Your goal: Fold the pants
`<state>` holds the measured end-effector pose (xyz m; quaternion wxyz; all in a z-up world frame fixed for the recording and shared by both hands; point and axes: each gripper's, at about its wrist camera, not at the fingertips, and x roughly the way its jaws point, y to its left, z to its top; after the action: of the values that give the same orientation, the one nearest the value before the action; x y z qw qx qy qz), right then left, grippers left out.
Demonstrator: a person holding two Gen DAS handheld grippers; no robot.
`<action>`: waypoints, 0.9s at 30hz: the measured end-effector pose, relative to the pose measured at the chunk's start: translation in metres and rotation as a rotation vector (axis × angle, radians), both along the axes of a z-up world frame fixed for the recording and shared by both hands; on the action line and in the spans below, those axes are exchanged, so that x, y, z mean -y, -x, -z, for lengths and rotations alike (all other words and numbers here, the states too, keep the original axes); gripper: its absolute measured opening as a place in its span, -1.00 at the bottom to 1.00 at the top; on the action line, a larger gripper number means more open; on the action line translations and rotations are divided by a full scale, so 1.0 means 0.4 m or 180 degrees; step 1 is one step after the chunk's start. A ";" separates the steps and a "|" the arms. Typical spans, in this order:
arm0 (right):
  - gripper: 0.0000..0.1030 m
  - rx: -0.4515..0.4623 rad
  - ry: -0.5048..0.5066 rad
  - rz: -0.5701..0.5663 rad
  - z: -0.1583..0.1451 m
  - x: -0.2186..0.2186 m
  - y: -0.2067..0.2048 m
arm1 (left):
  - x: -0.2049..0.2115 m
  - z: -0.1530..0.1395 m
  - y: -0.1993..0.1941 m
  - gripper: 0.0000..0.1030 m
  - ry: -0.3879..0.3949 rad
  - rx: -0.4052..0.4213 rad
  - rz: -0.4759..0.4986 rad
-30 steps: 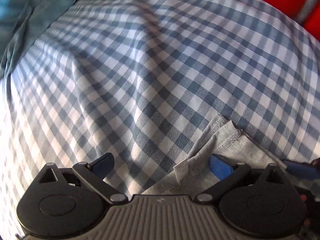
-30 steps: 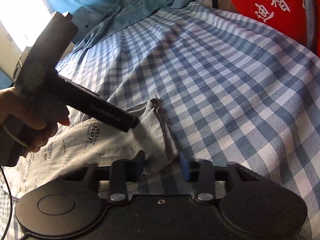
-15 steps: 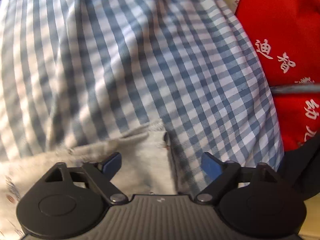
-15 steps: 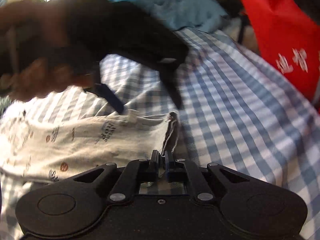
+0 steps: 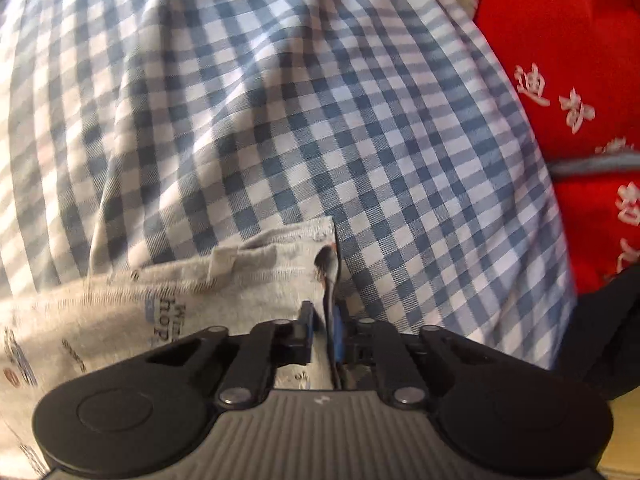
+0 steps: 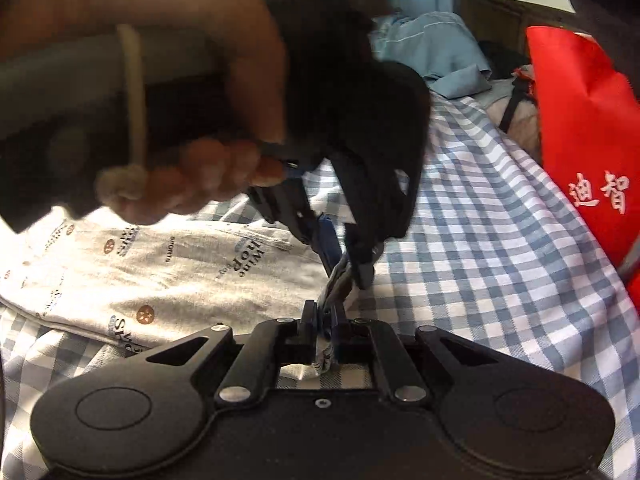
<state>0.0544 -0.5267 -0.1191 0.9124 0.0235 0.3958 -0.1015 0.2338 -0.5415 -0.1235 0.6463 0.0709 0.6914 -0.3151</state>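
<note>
1. The pants (image 5: 248, 280), pale grey with small printed words and badges, lay on a blue-and-white checked sheet (image 5: 280, 120) over the bed.
2. The left gripper (image 5: 322, 332) pointed steeply down at their end edge. Its fingers (image 5: 306, 328) were closing, and the hem stood pinched between the blue pads.
3. From those fingers the grey cloth spread away to the left, a small white tag (image 5: 222, 260) showing up past them, and bare sheet lay to their right.
4. The right gripper (image 6: 324, 334) held the same edge, close beside the left one. A bunched fold of hem sat between its fingers (image 6: 308, 328) with the pads pressing on it, though the jaws were easing slightly apart.
5. In the right view the left gripper (image 6: 344, 268) came down from above, gripped by a hand (image 6: 188, 184) with a pale band round the handle; its tips met the hem just ahead of the right fingers.
6. A red bag (image 6: 584, 148) with white characters stood off to the right of both grippers, at the sheet's edge.
7. Crumpled light-blue cloth (image 6: 436, 52) lay farther on, beyond the left gripper.
</note>
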 end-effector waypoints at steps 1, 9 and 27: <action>-0.57 -0.0016 -0.0001 0.0048 -0.001 -0.004 0.002 | -0.009 -0.002 -0.002 -0.89 0.0033 0.0002 -0.0038; -0.06 -0.0096 -0.0087 0.0142 0.008 0.001 -0.006 | -0.063 -0.036 -0.012 -0.91 0.0263 0.0003 -0.0219; -0.87 0.0082 0.0249 -0.1026 -0.124 -0.376 -0.083 | -0.572 -0.168 -0.054 -0.91 0.0828 0.0041 -0.1103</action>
<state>0.0877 -0.3764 -0.0697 0.9221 -0.0746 0.3785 0.0311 0.2552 -0.3125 -0.0563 0.6989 -0.1310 0.6426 -0.2854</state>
